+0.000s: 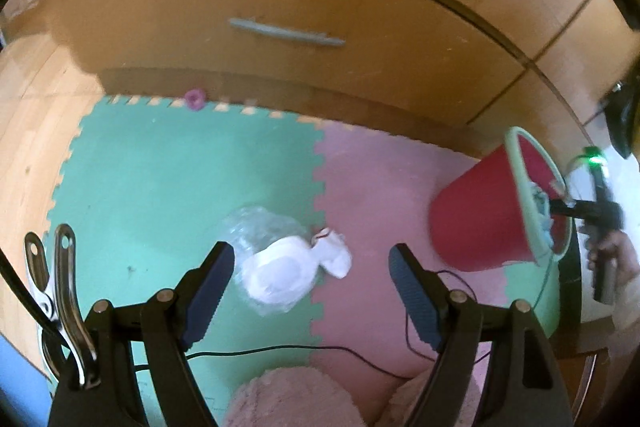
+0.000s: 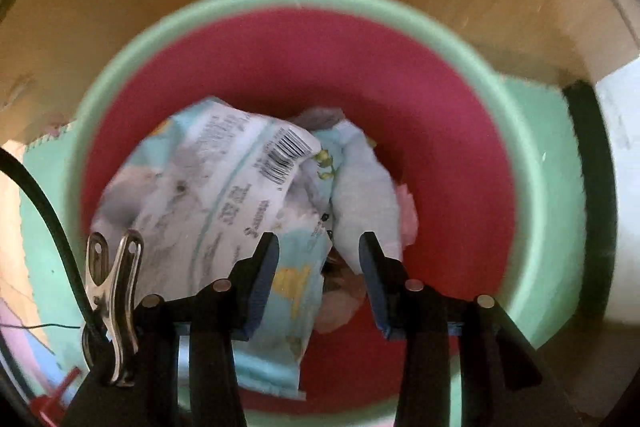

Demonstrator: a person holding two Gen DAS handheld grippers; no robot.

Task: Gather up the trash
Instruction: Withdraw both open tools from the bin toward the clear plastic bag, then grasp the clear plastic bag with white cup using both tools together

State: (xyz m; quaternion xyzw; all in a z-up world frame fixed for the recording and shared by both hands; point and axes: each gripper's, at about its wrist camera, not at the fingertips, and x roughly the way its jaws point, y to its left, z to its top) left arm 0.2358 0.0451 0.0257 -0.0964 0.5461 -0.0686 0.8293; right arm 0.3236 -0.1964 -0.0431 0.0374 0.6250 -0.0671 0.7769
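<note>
Fuzzy pink slippers (image 1: 296, 399) sit nearest the left lens, and above them the left gripper (image 1: 310, 291) hangs with jaws wide apart, empty, over a clear plastic bag of white scraps (image 1: 280, 267) lying on the green mat tile (image 1: 160, 187) at its seam with the pink one. For a clean pick, I would lower straight and close on the bunched white middle. Floor around it is free; a thin black cable (image 1: 280, 349) trails close by. Right of that, the red bin (image 1: 476, 223) stands tipped near the cabinet (image 1: 280, 7). Inside it the right gripper (image 2: 318, 279) is parted, a printed wrapper (image 2: 224, 187) between its fingers, seemingly loose
</note>
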